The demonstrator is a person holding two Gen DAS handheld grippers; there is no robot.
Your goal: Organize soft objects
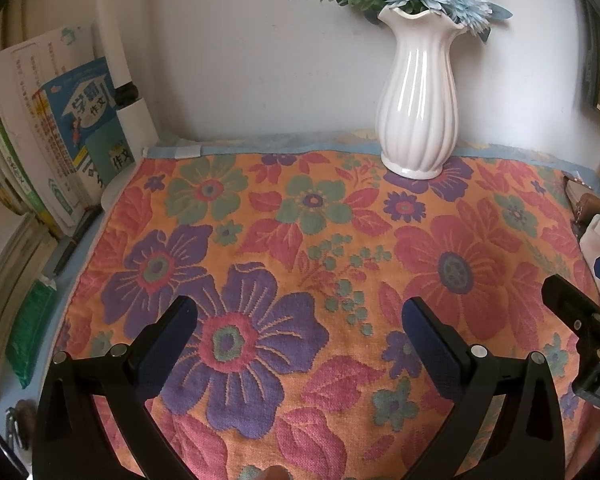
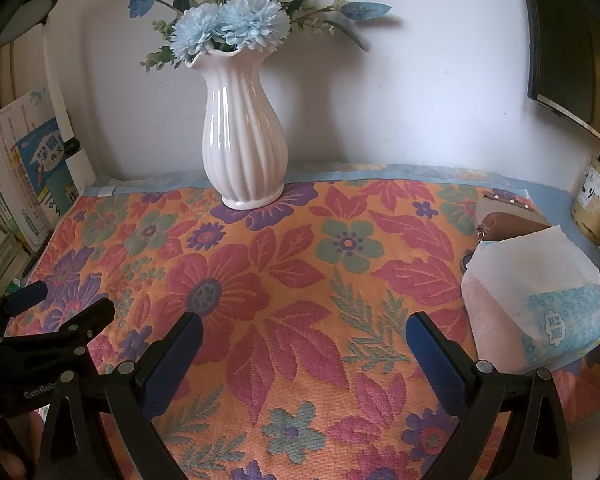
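Our left gripper and right gripper hover with jaws spread, empty, over the floral towel spread flat beneath. Pulling it could topple the vase standing on its far edge.

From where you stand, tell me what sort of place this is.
Most likely a home desk or study corner. A floral cloth covers the surface, with a white vase of artificial flowers against the wall, school books stacked at the left, and a tissue pack at the right. Both grippers hang open above the cloth.
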